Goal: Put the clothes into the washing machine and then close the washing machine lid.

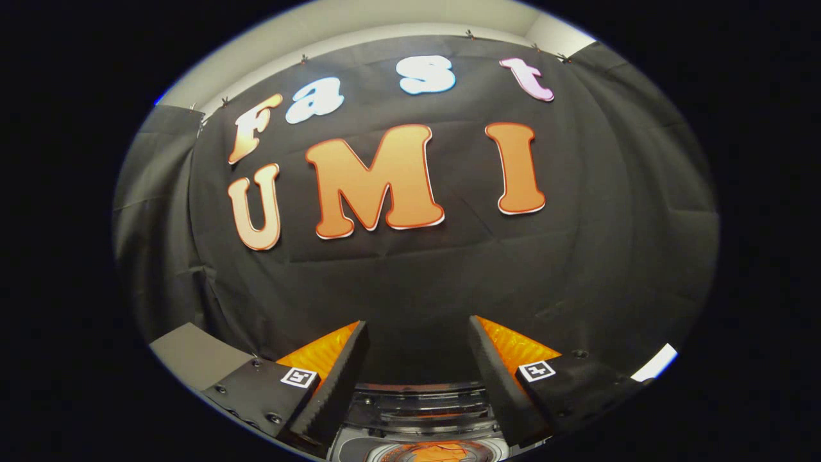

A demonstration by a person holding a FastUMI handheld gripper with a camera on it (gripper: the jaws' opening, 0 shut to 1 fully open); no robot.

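My gripper [417,327] points level toward the booth's wall [417,276], a black cloth that hangs in soft folds and fills the space beyond the fingertips. The two fingers [340,372] are spread well apart, released, with nothing between them: no cloth, no garment, only open air and the dark wall behind. Each finger carries a ribbed pad on its inner face and a small square marker [300,377] on its outer block.

Below and between the finger bases lies the top of the washing machine [420,410]. Its pale body shows at the bottom, close under the gripper, with a clear, ridged lid [423,401] across it. Whether the lid lies fully shut or slightly raised, I cannot tell from this angle. Through the clear part, near the lowest visible point, something orange [436,452] shows inside the round opening; it may be a garment, but it is too cropped and blurred for me to say with certainty.

To the left of the left finger, a flat grey surface [192,353] reaches toward the wall. Above the cloth, a pale ceiling strip [385,19] runs across, and small clips [303,59] hold the cloth's upper edge. A bright white patch [654,362] sits beside the right finger's outer block.
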